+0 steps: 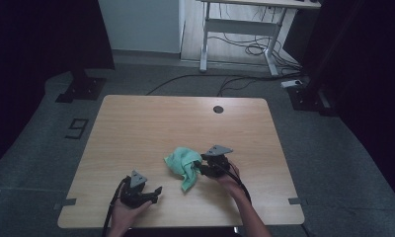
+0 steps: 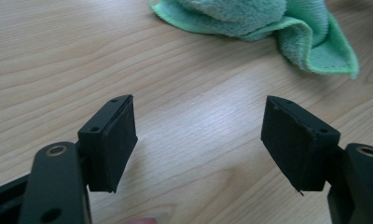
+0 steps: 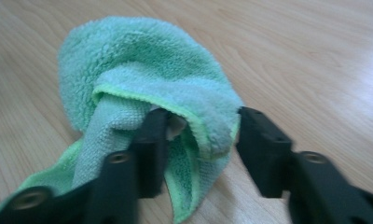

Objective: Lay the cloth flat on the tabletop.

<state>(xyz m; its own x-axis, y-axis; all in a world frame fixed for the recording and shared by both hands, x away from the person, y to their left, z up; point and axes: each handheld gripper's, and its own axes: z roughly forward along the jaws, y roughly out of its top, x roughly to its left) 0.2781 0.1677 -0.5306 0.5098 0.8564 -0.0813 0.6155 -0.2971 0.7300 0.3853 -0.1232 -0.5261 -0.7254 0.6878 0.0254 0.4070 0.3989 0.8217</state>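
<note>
Green cloth [image 3: 147, 84] — fluffy, crumpled — one fold between the half-open right tool [image 3: 201, 140], not yet pinched.

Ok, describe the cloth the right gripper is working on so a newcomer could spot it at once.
Start from the wooden table; near its front middle lies a crumpled green cloth. A fold of it sits between the fingers of the right gripper. It is the one soft, bright thing on the wood.
</note>
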